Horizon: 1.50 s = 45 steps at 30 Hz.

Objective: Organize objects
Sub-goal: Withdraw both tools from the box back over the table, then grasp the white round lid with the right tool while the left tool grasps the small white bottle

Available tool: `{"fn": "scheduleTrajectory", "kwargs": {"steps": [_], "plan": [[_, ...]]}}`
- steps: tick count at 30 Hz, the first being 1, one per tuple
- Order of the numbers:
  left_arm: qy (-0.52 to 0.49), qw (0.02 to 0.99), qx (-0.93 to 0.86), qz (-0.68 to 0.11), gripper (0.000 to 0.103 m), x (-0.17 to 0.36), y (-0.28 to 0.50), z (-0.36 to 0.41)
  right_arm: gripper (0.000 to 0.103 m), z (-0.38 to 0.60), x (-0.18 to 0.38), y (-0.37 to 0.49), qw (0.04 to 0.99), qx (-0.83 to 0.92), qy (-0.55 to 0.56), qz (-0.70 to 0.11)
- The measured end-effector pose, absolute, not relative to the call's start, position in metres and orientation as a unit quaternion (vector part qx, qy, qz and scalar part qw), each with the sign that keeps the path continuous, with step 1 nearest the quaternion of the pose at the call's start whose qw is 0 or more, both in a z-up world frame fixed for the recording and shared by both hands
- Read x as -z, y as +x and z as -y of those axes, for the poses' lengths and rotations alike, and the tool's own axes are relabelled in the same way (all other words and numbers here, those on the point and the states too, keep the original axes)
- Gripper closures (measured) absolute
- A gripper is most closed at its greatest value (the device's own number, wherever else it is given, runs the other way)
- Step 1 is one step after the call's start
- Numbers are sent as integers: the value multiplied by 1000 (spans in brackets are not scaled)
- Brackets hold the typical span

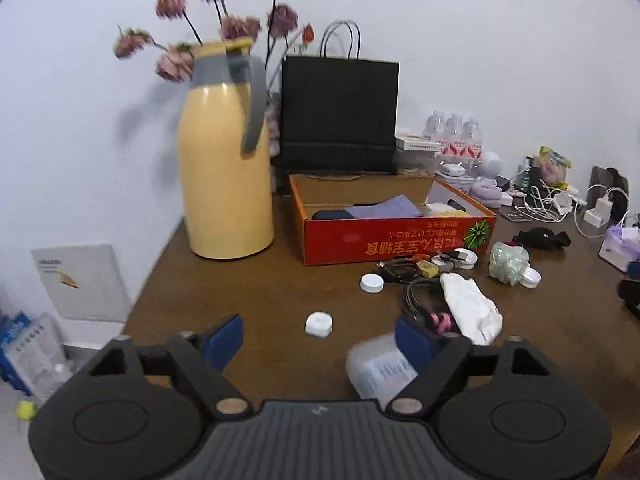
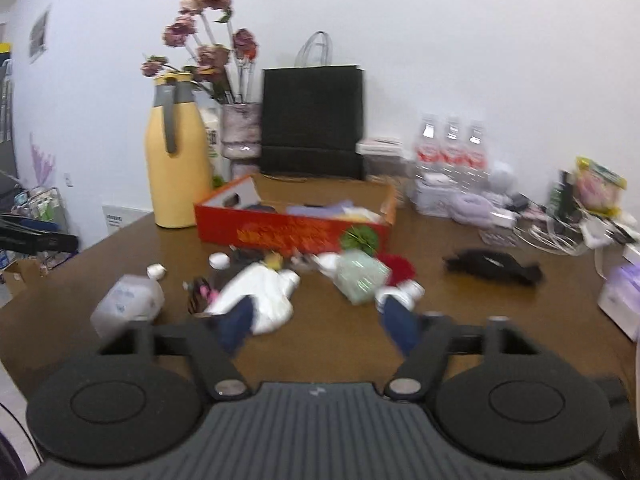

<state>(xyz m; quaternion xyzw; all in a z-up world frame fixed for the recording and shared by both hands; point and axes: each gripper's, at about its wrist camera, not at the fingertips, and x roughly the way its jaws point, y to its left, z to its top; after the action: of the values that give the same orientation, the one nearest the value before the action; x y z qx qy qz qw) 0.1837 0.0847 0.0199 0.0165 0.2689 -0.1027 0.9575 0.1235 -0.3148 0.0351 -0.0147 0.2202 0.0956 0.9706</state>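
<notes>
An open red cardboard box (image 1: 394,236) (image 2: 292,232) with folded cloths inside sits mid-table. In front of it lies loose clutter: a white cloth (image 1: 472,306) (image 2: 260,294), a pale green mesh bundle (image 1: 509,262) (image 2: 360,276), black cables (image 1: 416,292), white caps (image 1: 371,282), a small white square case (image 1: 319,323) and a clear plastic bottle on its side (image 1: 380,366) (image 2: 128,304). My left gripper (image 1: 319,340) is open and empty, low over the table before the white case. My right gripper (image 2: 320,324) is open and empty, just short of the white cloth.
A yellow thermos jug (image 1: 224,160) (image 2: 178,164) stands left of the box, with a vase of flowers and a black paper bag (image 1: 340,116) behind. Water bottles (image 2: 452,148), chargers and cables crowd the back right. A black cloth (image 2: 492,266) lies right. The table's left edge (image 1: 152,276) is near.
</notes>
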Motion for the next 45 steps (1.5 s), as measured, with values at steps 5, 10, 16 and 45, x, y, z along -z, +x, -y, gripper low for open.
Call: {"fn": "scheduleTrajectory", "kwargs": {"steps": [5,10,16,45], "plan": [[33,933,122,-337,50,17,256,-79,49,268,-30,197,954,-177,-38,-240],[34,915,134,-380,55,51,300,-76,57,199,9,290,925,-235,-44,-296],[30,912,160,-376,56,55,312,-79,67,148,45,362,913,-217,-81,-335],[12,955,135,-264,78,-35,102,-11,74,289,2,60,969,-74,27,-233]]}}
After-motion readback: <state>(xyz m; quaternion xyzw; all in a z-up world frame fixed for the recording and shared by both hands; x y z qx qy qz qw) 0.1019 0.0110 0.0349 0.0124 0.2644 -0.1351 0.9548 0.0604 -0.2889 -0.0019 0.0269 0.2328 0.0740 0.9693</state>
